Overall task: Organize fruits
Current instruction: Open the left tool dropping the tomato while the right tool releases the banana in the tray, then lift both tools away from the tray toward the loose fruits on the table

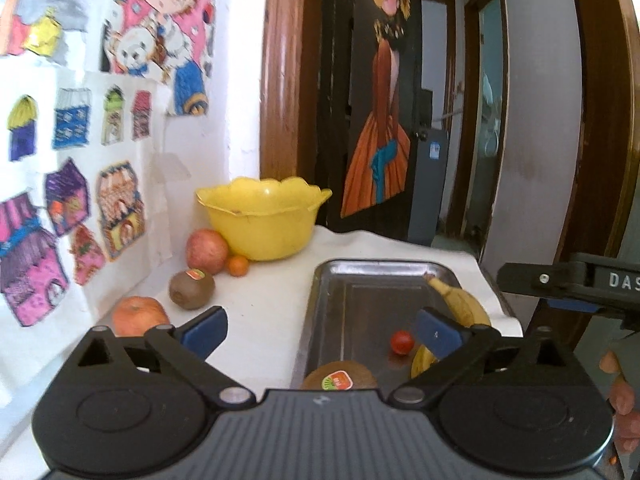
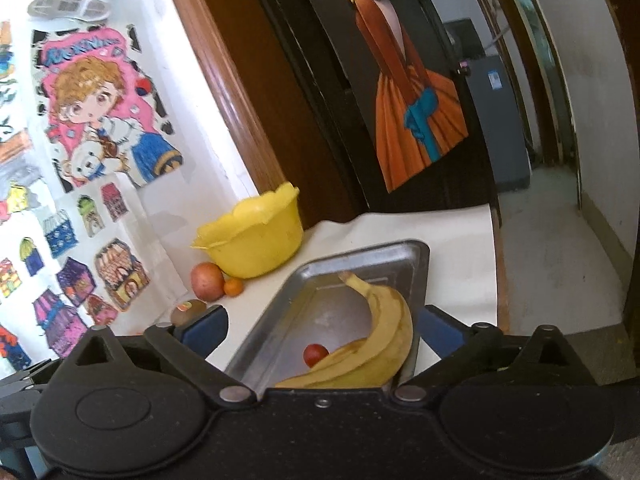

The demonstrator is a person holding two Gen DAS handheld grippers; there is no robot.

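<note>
Your left gripper (image 1: 320, 330) is right up close in the left wrist view, w/ both blue pads spread wide and nothing between them. It hangs over the near end of the metal tray (image 1: 320, 308). Just past it, inside the tray, sits a kiwi with a sticker (image 1: 340, 376), a little red tomato (image 1: 401, 342) and some bananas (image 1: 460, 308) along the right side. So 3 kinds of fruit look put away already.

Not in the tray yet, over on the white table (image 1: 264, 304) by the wall: an orange fruit (image 1: 138, 314) closest to you, then a 2nd kiwi (image 1: 191, 290), a red apple (image 1: 207, 250) and a tiny orange (image 1: 238, 265). The apple & tiny orange sit right beside the yellow bowl (image 1: 260, 220). The bowl looks like it has no fruit in it, but you can't see its bottom well.

Next, the right wrist view. Your right gripper (image 2: 322, 330) is wide open too, holding nothing, just above the tray's near end. Bananas and the tomato lie right under it. The apple, tiny orange and a bit of the 2nd kiwi show to the left.

My guess: abt half done. 4 fruits still to move. Whether they go in the tray or the bowl, can't tell.
</note>
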